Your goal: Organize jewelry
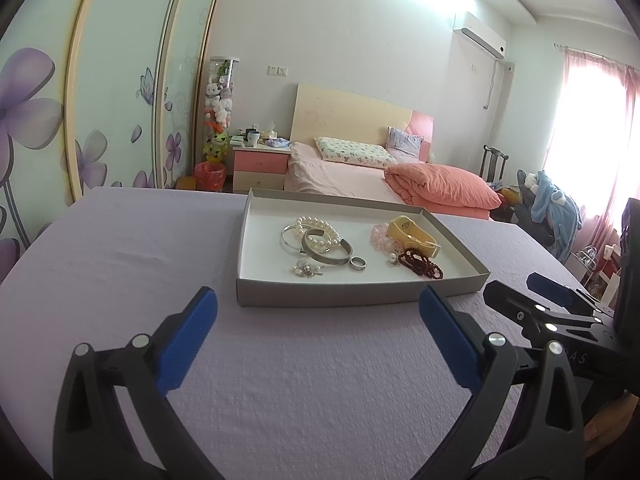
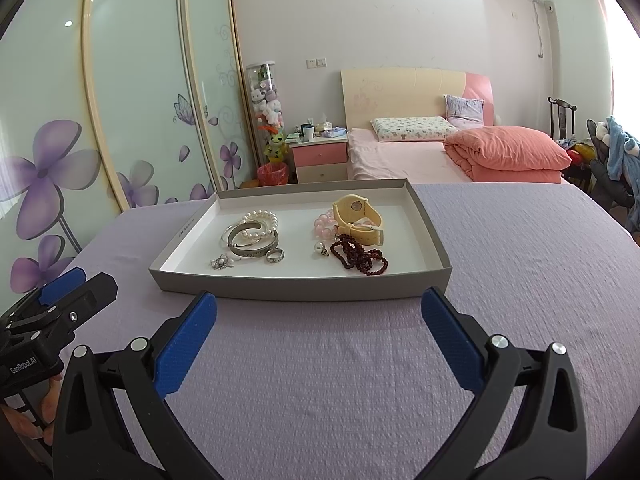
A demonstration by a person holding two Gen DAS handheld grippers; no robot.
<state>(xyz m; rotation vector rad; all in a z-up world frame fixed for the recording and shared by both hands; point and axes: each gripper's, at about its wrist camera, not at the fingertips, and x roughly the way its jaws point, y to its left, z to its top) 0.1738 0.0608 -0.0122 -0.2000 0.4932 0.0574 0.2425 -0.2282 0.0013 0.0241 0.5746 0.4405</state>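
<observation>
Both of your claws are spread wide and carry nothing. Your left claw (image 1: 318, 304) and your right claw (image 2: 319, 307) hover low over the lilac-covered desk (image 2: 360, 380), side by side, each aimed at the near wall of the shallow grey tray (image 2: 300, 290).

All the jewelry in view lies inside that tray, just ahead of your fingertips and past its near wall. It sits in two loose groups. Ahead and a little left of your right claw are the pearl bracelet (image 2: 262, 220), the silver bangles (image 2: 250, 244), a silver ring (image 2: 275, 256) and a small silver clump (image 2: 221, 263) nearest the front. Ahead and slightly right of that claw are the yellow watch (image 2: 358, 216), the pink bead bracelet (image 2: 323, 226), a pearl earring (image 2: 320, 249) and the dark red bead strand (image 2: 360, 258).

Two readings fit this scene. The sorting may be finished, with silver and pearl pieces on one side and coloured pieces on the other. Or the pieces may be heaped there waiting to be set apart, since the bangles and pearls overlap and the watch rests against the pink beads. I can't settle which from here.

If you do reach in, you must clear the tray's wall and come down from above. The small ring and earring call for a narrow, careful pinch.
</observation>
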